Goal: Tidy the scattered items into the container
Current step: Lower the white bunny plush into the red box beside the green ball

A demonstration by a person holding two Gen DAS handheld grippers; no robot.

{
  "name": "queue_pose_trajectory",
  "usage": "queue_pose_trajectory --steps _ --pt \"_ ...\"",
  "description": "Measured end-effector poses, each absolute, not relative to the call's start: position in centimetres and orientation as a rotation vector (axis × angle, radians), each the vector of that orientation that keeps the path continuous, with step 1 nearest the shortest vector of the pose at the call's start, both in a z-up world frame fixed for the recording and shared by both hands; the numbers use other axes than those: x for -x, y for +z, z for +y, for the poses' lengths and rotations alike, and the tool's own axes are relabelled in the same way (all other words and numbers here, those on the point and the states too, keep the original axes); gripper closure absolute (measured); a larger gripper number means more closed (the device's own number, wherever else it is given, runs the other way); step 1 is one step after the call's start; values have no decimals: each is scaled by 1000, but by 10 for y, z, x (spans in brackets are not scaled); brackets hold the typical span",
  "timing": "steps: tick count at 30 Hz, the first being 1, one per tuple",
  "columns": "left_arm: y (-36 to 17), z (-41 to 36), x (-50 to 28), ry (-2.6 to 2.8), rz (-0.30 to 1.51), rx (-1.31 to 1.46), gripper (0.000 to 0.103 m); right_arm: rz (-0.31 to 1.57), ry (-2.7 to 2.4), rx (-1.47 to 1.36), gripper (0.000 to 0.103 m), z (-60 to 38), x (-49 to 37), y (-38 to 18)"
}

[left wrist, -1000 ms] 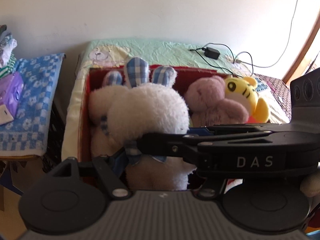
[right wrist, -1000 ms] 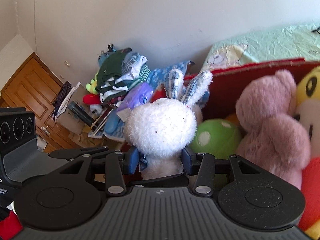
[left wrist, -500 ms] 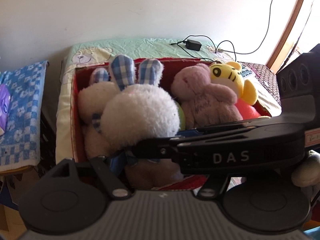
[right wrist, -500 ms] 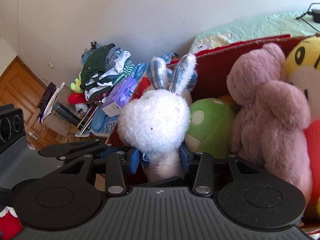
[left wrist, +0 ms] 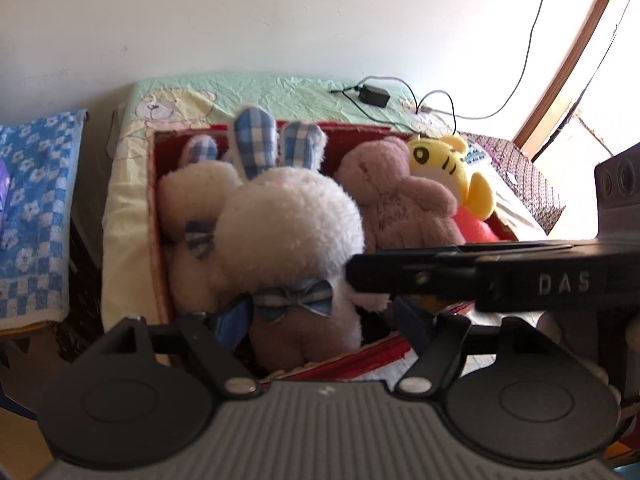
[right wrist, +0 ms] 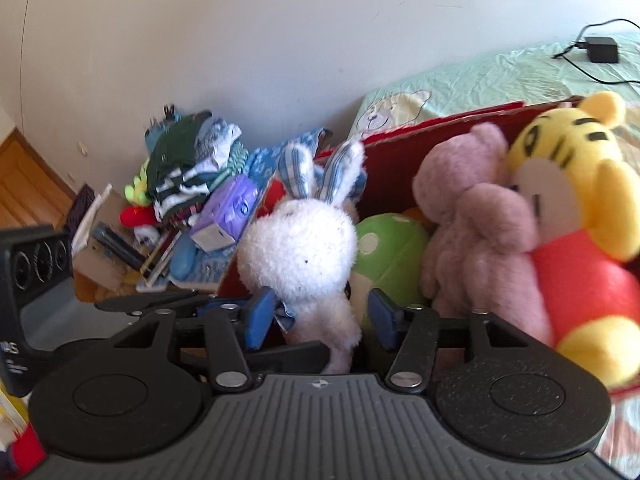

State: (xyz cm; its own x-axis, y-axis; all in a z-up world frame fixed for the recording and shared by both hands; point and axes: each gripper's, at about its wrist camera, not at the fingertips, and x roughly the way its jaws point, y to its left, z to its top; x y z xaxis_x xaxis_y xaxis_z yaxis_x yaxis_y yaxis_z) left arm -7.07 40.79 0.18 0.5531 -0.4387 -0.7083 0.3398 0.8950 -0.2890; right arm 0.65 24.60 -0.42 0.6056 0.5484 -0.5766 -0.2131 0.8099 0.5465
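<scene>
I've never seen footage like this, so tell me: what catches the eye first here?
A fluffy white rabbit with blue checked ears, at the near end of a red box full of soft toys. Behind it sit a pink bear and a yellow tiger. In front, both black tongs flank the rabbit, the right tongs with pads apart at its body, their jaws having just been opening.
</scene>
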Motion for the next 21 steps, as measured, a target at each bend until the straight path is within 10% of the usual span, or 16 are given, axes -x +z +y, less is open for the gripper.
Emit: queue_pose_trajectory --steps 7,21 --pt "-1 409 65 -438 897 119 29 862 406 -435 87 258 -20 -13" --pt "-5 392 59 -343 953 37 22 878 351 -450 85 260 -22 -25"
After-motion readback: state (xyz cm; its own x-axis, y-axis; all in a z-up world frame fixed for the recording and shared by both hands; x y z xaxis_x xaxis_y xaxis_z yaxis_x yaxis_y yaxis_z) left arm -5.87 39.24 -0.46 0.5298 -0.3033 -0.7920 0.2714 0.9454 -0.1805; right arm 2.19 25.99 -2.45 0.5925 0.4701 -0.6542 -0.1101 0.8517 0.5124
